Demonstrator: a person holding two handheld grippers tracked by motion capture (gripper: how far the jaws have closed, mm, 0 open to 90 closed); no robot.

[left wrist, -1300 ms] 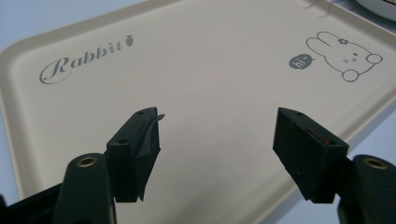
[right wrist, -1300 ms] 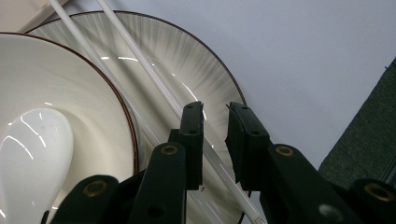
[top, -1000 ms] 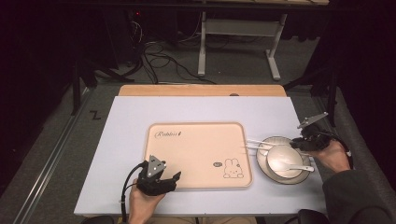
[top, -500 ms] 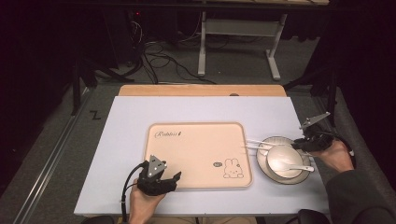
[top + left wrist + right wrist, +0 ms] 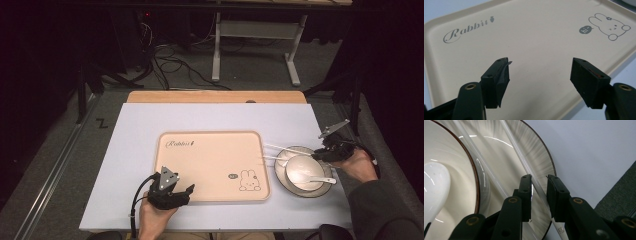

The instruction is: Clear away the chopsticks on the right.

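The right gripper [image 5: 539, 185] stood with its jaws narrowly parted, one chopstick [image 5: 529, 170] running up between them. A thin gap showed on each side of the stick, so the pads were close around it but a firm grip could not be confirmed. A second chopstick [image 5: 481, 162] lay just to the left of the jaws, roughly parallel to the first. Both sticks rested across the plate [image 5: 541, 157], whose dark rim curved past just right of the jaws. Further left sat the bowl [image 5: 454, 202], with a white spoon [image 5: 434, 187] inside it. Right of the plate's rim the pale table [image 5: 589, 157] lay bare as far as its edge, beyond which grey floor showed.

In the high view the right gripper [image 5: 327, 150] sat at the far right side of the plate [image 5: 280, 175], near the table's right edge, and the chopsticks [image 5: 280, 150] reached left onto the tray's right rim.

The left gripper [image 5: 540, 72] stood with its jaws wide apart and nothing between them. Beyond and beneath them spread the cream tray [image 5: 536, 37], bare but for its printed word and rabbit drawing. Its raised rim ran at lower right of the jaws, with table beyond. In the high view this gripper [image 5: 172, 192] sat at the tray's near left corner, close to the table's near edge.
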